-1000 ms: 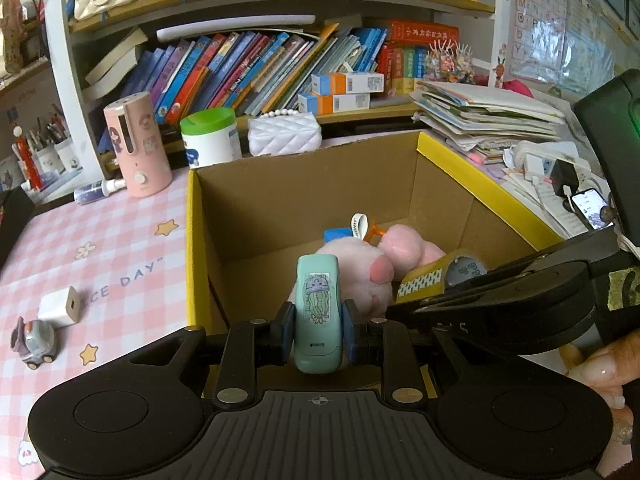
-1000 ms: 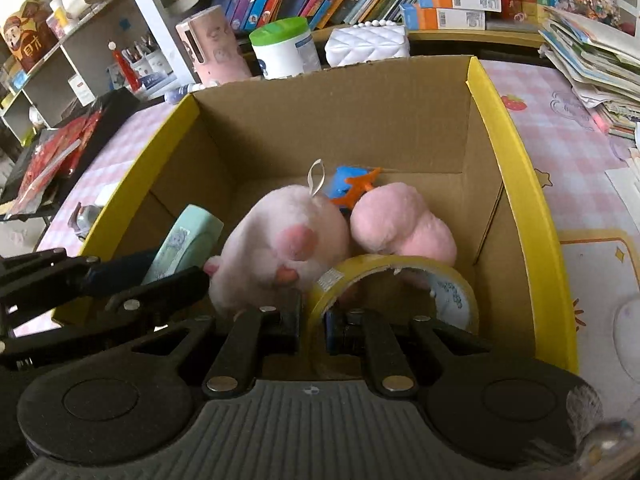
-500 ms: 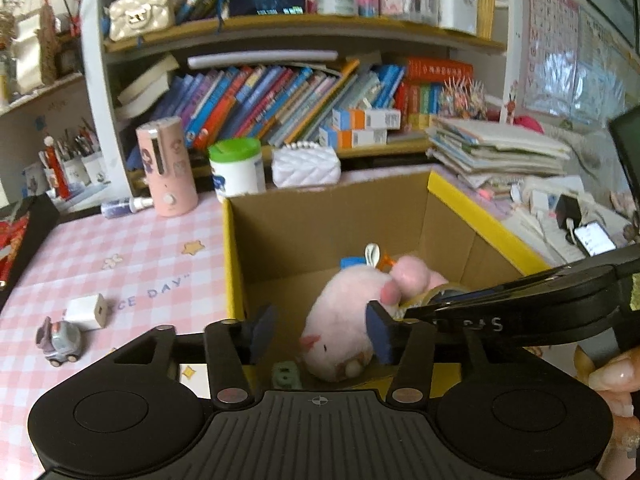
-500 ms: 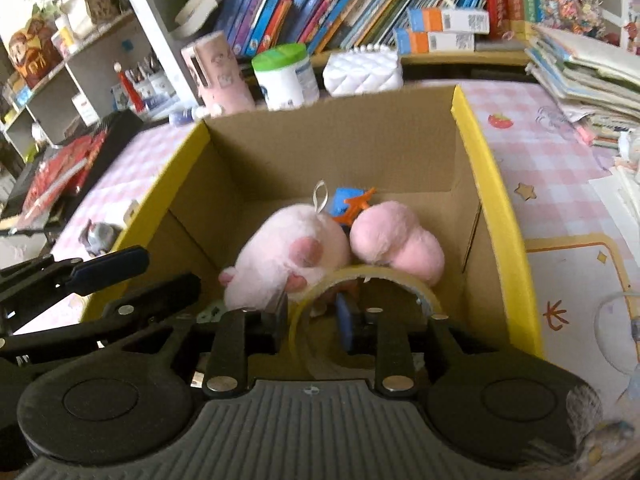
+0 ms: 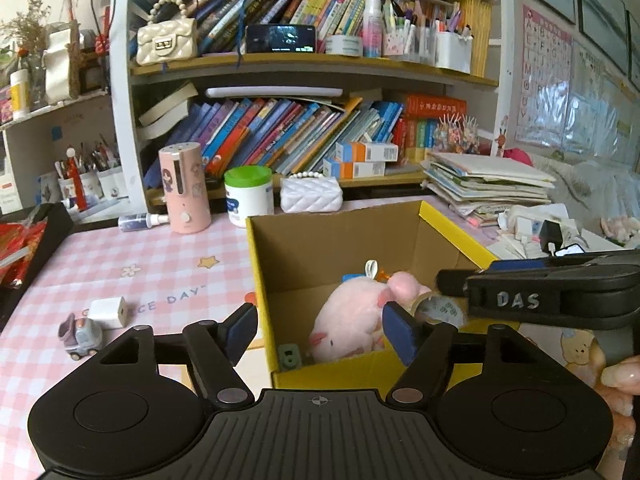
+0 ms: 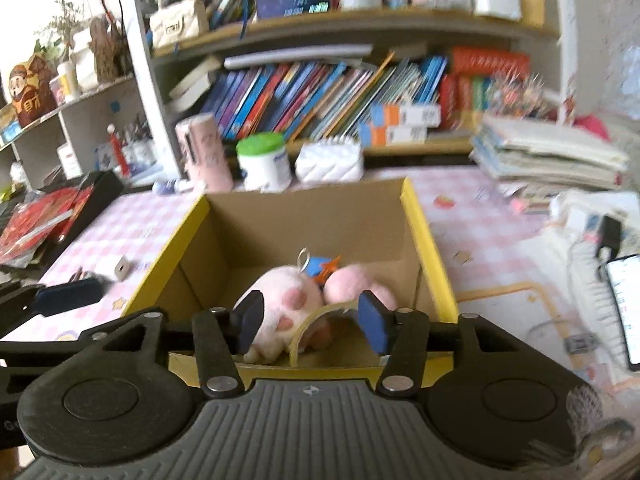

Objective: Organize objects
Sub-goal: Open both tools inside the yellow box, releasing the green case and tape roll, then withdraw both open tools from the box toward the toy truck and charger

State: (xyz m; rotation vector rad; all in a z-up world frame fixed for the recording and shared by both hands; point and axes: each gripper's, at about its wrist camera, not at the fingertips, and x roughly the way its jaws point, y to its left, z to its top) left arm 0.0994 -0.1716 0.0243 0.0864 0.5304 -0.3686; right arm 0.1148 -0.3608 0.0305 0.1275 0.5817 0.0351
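A yellow-rimmed cardboard box (image 5: 256,264) (image 6: 424,232) stands on the pink checked table. Inside lie a pink plush toy (image 5: 348,320) (image 6: 280,300), a small green device (image 5: 289,356) in the near left corner, and a roll of clear tape (image 5: 438,308) (image 6: 320,320) beside the plush. My left gripper (image 5: 320,330) is open and empty above the box's near edge. My right gripper (image 6: 312,322) is open and empty above the tape; its finger also shows in the left wrist view (image 5: 560,292).
On the table left of the box are a small toy car (image 5: 80,336) and a white cube (image 5: 107,312). Behind the box stand a pink cylinder (image 5: 184,188), a green-lidded tub (image 5: 249,196) and a white quilted pouch (image 5: 311,196). Stacked papers (image 5: 488,184) and a phone (image 6: 624,304) lie right.
My left gripper opened and dropped the green device into the box. My right gripper opened and released the tape roll in the box. Both grippers have pulled back and up.
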